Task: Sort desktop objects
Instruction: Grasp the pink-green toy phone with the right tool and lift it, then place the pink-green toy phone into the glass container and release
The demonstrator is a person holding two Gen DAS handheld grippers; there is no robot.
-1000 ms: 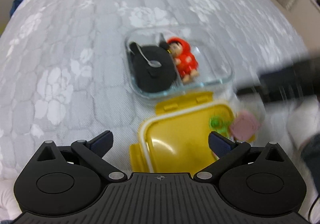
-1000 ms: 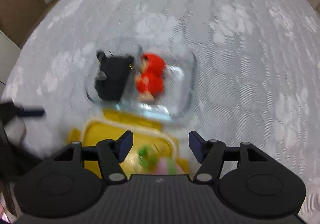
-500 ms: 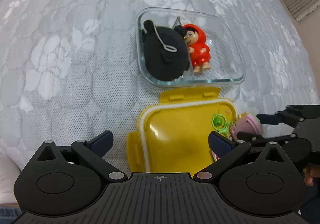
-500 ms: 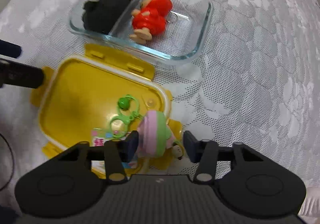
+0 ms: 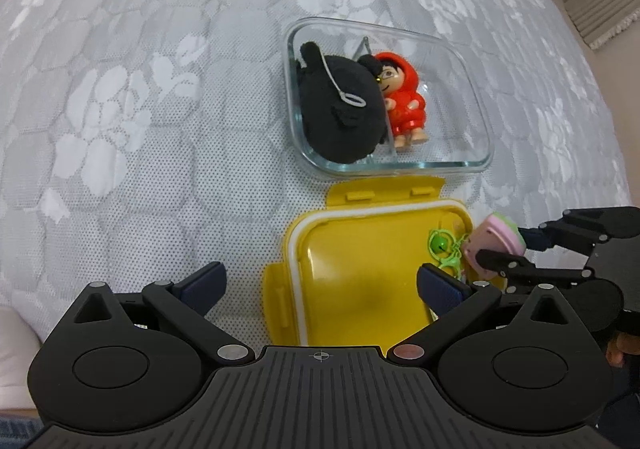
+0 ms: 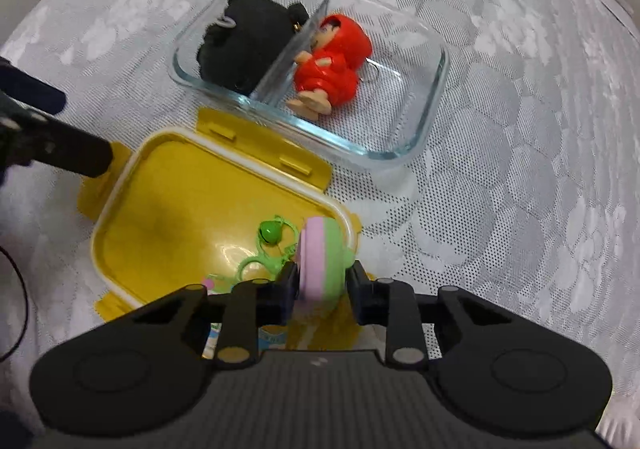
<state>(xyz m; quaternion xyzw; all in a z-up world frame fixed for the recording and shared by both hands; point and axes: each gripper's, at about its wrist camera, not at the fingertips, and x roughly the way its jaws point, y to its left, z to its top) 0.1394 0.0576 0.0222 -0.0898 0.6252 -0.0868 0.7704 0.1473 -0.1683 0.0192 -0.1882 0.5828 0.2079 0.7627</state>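
A white lace tablecloth [image 5: 160, 129] covers the table, and on it lie one glass container [image 5: 476, 105] with a divider and one upturned yellow lid [image 5: 360, 281] just in front of it. One black plush [image 5: 340, 113] fills the container's left compartment and one red-hooded figure [image 5: 404, 105] lies in the right. Only the right wrist view shows the right gripper [image 6: 322, 283] with its jaws pressed on the one pink-and-green charm [image 6: 322, 261] at the lid's right edge, its green clasp [image 6: 268, 249] trailing on the lid; they have just been closing, where a second ago they were wide above it. Only the left wrist view shows the left gripper [image 5: 320, 281], jaws wide apart over the lid, holding nothing.
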